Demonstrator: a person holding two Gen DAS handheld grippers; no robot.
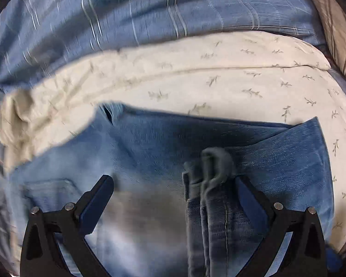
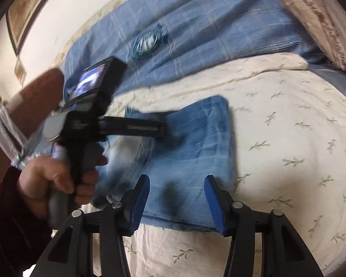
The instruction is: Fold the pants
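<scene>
While the jeans (image 2: 191,152) lie folded into a thick rectangular stack on the cream sheet (image 2: 288,138) of the bed, both my tongs are positioned over them.

1. Jeans: light blue denim, lying flat on the leaf-printed cream sheet. In the left wrist view a bunched fold of seamed denim (image 1: 210,184) rises between the fingers of my left tongs (image 1: 173,194).

2. Left tongs: the fingers stand wide apart. The bunched fold lies against the inner face of the right-hand finger (image 1: 249,196); the left-hand finger (image 1: 99,198) is well clear of it, so nothing is clamped. In the right wrist view this tool (image 2: 117,124) extends over the left part of the stack, gripped by my left hand (image 2: 55,184) in a dark red sleeve (image 2: 9,219). That view is blurred there, so contact with the denim cannot be confirmed from it.

3. Right tongs (image 2: 177,198): the blue pads stand partly apart above the near edge of the stack. Denim shows between them, but the pads do not press on it.

4. Surroundings: a blue plaid blanket (image 2: 196,23) lies beyond the cream sheet, with a small blue-and-white item (image 2: 147,41) on it. A patterned pillow (image 2: 316,16) sits at the far right.
</scene>
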